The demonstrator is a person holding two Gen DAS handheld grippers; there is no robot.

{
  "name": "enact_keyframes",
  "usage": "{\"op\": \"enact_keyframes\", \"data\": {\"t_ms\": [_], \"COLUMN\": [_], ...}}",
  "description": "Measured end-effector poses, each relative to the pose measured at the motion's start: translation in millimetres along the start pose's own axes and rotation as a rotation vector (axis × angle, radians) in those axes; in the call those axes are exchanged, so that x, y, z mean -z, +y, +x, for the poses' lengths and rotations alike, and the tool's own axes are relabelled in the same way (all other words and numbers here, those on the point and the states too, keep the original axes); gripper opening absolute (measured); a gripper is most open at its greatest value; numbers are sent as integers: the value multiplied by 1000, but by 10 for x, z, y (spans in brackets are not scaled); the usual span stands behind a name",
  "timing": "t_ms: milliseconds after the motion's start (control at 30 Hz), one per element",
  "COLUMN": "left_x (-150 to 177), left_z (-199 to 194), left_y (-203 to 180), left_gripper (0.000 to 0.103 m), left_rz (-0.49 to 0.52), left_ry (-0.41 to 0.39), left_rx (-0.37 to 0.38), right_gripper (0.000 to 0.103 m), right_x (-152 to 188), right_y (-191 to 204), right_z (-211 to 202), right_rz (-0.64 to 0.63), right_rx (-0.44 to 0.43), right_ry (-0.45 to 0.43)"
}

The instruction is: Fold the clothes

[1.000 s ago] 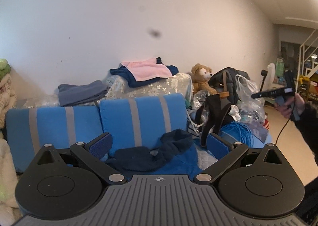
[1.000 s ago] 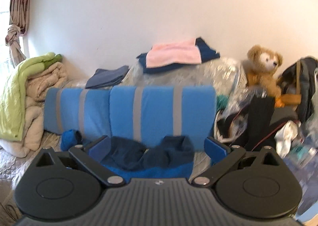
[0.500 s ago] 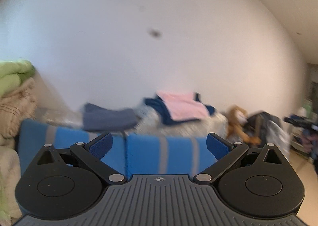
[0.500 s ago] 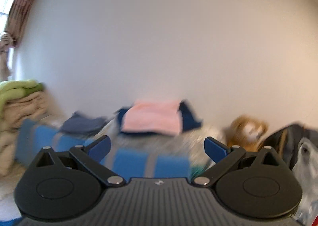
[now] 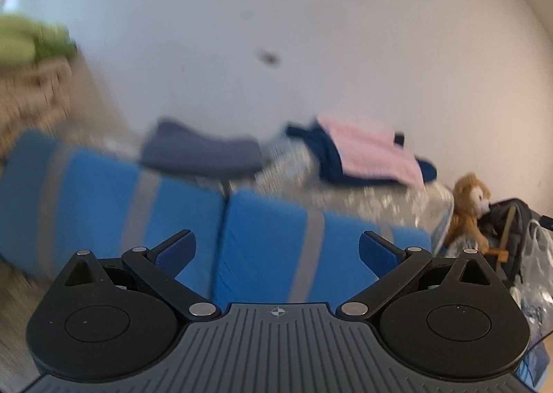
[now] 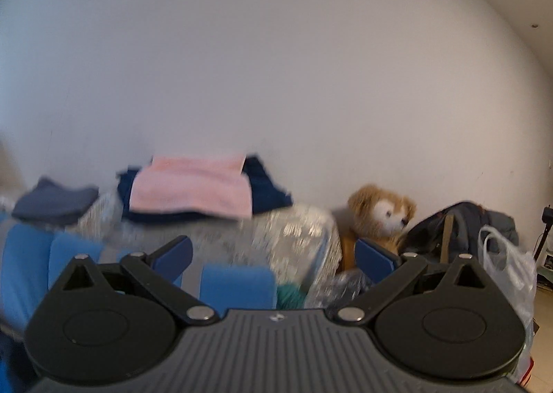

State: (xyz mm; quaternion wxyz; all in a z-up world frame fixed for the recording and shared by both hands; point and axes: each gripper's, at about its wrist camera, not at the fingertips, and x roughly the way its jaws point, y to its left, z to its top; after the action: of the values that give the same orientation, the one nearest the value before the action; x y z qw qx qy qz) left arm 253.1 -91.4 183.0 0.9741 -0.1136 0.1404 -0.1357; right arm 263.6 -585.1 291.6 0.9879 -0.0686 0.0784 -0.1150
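Left gripper (image 5: 274, 248): held wide apart with nothing between the blue pads; it is aimed at the blue cushions and the wall.
Right gripper (image 6: 273, 253): also spread wide and empty, aimed at the wall above the pile.
Pink folded cloth (image 6: 193, 190): laid flat on a dark navy garment (image 6: 266, 185), both on top of a silvery patterned cover (image 6: 297, 237); also seen blurred in the left view (image 5: 373, 154).
Grey-blue folded garment (image 5: 200, 151): set on the same raised pile, left of the pink cloth and apart from it.
Blue cushions with grey stripes (image 5: 269, 251): stood in front of the pile, below the folded items.
Teddy bear (image 6: 380, 216): seated at the right end of the cover, beside a dark bag (image 6: 463, 223) and a white plastic bag (image 6: 508, 272).
Green and beige bedding (image 5: 31, 57): stacked at far left, heavily blurred.
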Motion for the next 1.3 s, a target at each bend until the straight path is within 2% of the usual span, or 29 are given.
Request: {"op": "enact_keyframes", "data": {"t_ms": [100, 200, 400, 567, 667, 900, 1100, 1133, 1200, 1233, 1267, 1300], "left_x": [519, 1074, 1690, 1931, 1989, 2074, 2138, 2147, 2163, 2170, 2174, 2177], "left_z": [239, 343, 420, 487, 539, 653, 740, 751, 774, 788, 795, 798], "left_y": [-55, -24, 204, 377, 388, 275, 305, 317, 339, 348, 358, 369], "left_gripper": [103, 103, 103, 103, 103, 103, 103, 103, 103, 103, 103, 103], "left_rz": [-25, -69, -138, -180, -165, -74, -105, -114, -130, -136, -146, -154], "left_ry": [29, 69, 115, 127, 171, 203, 239, 248, 266, 275, 282, 286], "left_rx": [14, 39, -2, -28, -13, -3, -11, -14, -20, -23, -23, -23], "right_gripper": [103, 103, 103, 103, 103, 103, 101, 98, 86, 75, 53, 41], "right_x": [429, 864, 1530, 1928, 2160, 2647, 2897, 2923, 2971, 2992, 3013, 3028], "right_y": [182, 365, 548, 522, 509, 585, 606, 611, 635, 643, 652, 668], "right_z": [166, 332, 702, 1039, 1314, 1866, 2163, 2192, 2238, 2256, 2271, 2266], "right_rz": [-18, -64, -101, -40, -16, 27, 127, 138, 148, 156, 164, 170], "right_rx": [-7, -53, -91, -69, -72, -73, -64, -66, -27, -12, 1, 2], "right_ry": [62, 137, 253, 324, 368, 460, 515, 526, 552, 572, 592, 611]}}
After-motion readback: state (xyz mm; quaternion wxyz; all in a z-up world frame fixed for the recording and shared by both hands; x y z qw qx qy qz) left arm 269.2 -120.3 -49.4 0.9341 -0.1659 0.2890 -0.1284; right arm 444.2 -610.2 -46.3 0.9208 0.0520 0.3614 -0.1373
